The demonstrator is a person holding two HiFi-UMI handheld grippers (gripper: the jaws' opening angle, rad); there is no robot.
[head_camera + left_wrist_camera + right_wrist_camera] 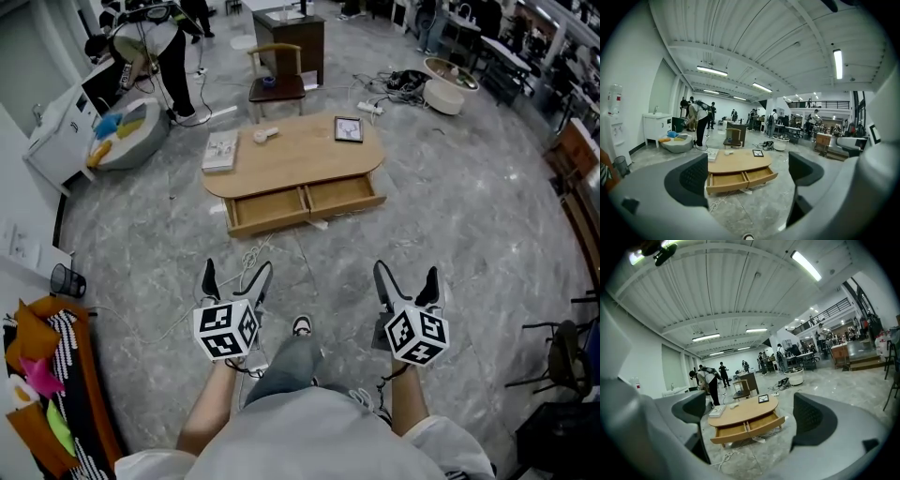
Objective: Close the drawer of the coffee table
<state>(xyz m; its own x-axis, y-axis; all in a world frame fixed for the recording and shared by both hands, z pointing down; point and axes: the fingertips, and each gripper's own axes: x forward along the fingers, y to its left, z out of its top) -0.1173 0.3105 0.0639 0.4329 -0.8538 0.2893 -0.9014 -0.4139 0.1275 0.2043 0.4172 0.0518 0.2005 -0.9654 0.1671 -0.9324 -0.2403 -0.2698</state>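
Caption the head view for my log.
Left gripper and right gripper, both open, face the coffee table with drawers out.

The oval light-wood coffee table (292,155) is standing on the grey floor (450,234), its left drawer (267,208) and right drawer (343,193) both sitting pulled out.

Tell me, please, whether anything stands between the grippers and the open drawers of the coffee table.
Nothing solid does. The left gripper and right gripper, both open and empty, face the two open drawers of the coffee table across the floor. Only a white cable lies there, in front of the left-hand drawer.
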